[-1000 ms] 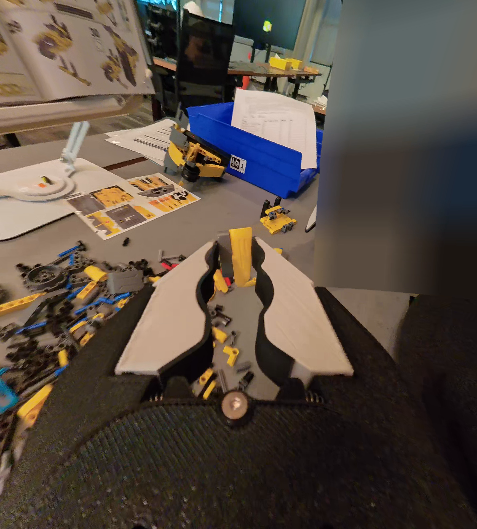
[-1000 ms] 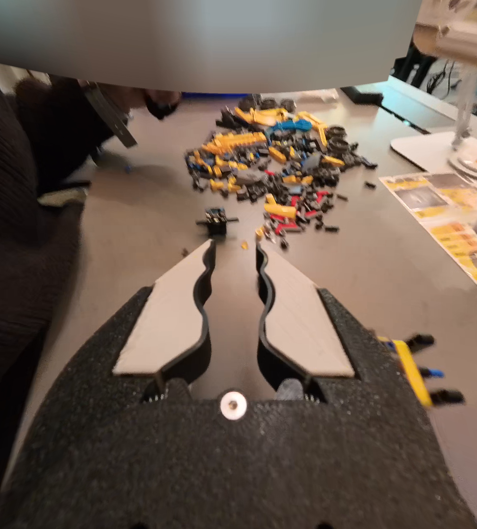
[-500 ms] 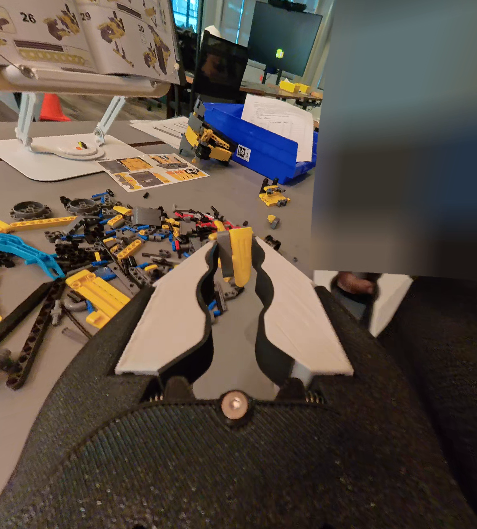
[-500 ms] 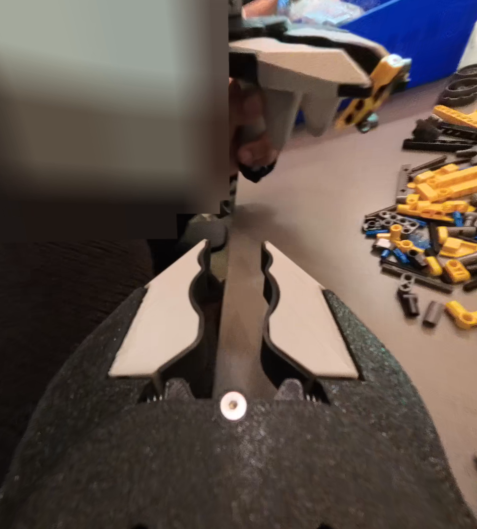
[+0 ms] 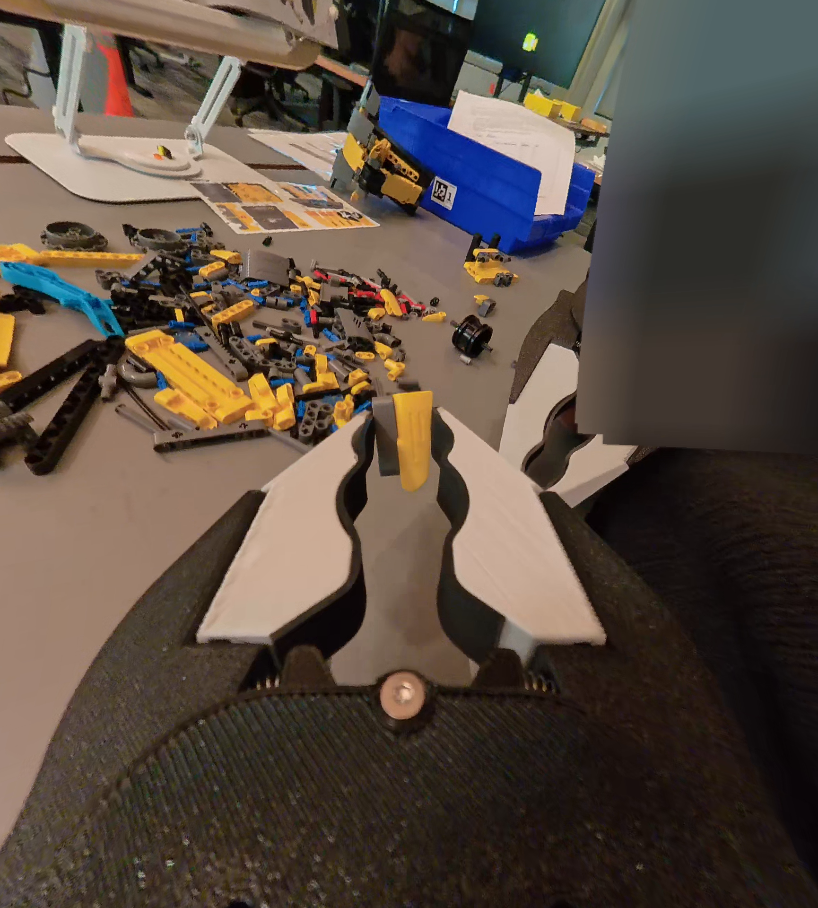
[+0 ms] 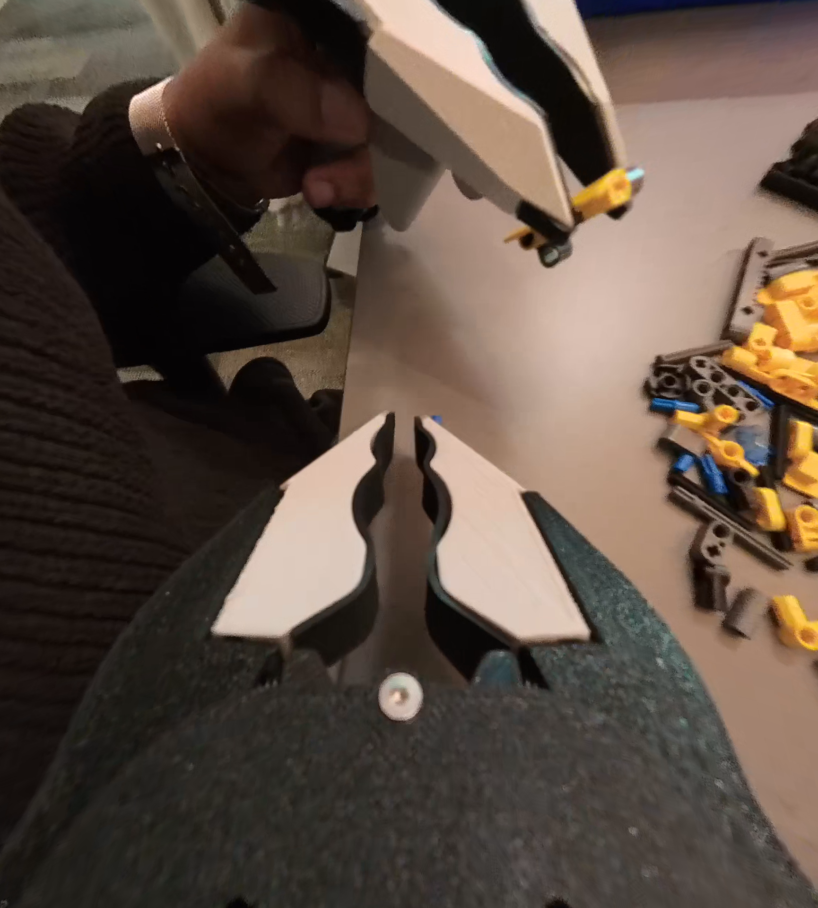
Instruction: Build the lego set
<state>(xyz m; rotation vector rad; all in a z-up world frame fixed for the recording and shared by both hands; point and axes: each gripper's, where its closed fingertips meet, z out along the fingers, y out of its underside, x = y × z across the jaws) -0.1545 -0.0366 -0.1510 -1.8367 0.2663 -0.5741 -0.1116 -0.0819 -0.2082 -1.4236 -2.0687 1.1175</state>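
Observation:
My left gripper (image 5: 404, 432) is shut on a small yellow and grey brick piece (image 5: 412, 437) and holds it above the grey table (image 5: 102, 540), just in front of the heap of loose bricks (image 5: 250, 339). It also shows in the right wrist view (image 6: 589, 206), with the yellow piece (image 6: 603, 189) at its tips. My right gripper (image 6: 404, 422) is close to the table's left edge, below and in front of the left one. Its jaws are nearly together with a thin slit, and nothing shows between them. It also shows in the left wrist view (image 5: 557, 417).
A blue bin (image 5: 485, 191) with a sheet of paper, a part-built yellow model (image 5: 382, 164), a printed sheet (image 5: 284, 211) and a white stand base (image 5: 102, 167) lie beyond the heap. A black wheel (image 5: 471, 334) and a small yellow assembly (image 5: 488, 265) lie apart. A hand (image 6: 274, 123) and chair (image 6: 259, 304) are left of the table edge. The left gripper's tips are roughly 8 centimetres from the right gripper's. The black wheel (image 5: 471, 334) is about equally far from each gripper, around 20 centimetres.
The right gripper swung from the heap toward the table edge and the left gripper, and its jaws narrowed. The left gripper kept the yellow piece and pulled back from the heap.

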